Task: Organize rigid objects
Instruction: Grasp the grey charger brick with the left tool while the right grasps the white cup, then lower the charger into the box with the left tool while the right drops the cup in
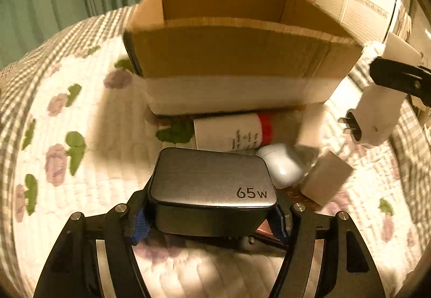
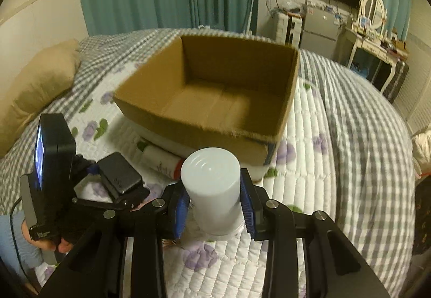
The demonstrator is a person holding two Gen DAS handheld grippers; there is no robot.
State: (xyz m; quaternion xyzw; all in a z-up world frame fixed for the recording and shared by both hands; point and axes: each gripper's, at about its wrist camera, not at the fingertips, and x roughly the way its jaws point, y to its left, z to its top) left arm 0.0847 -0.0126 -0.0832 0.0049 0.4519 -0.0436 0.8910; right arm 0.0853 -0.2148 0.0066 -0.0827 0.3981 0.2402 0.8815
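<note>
My left gripper (image 1: 212, 217) is shut on a grey 65W charger (image 1: 212, 187), held low over the bed in front of the open cardboard box (image 1: 237, 55). My right gripper (image 2: 215, 203) is shut on a white plug adapter (image 2: 212, 187), raised in front of the box (image 2: 210, 98), whose inside shows empty. The adapter also shows at the right of the left wrist view (image 1: 377, 115), its prongs pointing left. The left gripper with the charger (image 2: 121, 176) shows at the lower left of the right wrist view.
A white tube with a red band (image 1: 231, 133), a white earbud case (image 1: 282, 163) and a white block (image 1: 326, 176) lie on the quilt (image 1: 80, 109) by the box. A tan pillow (image 2: 37, 88) lies at the left. A dresser (image 2: 371, 50) stands beyond the bed.
</note>
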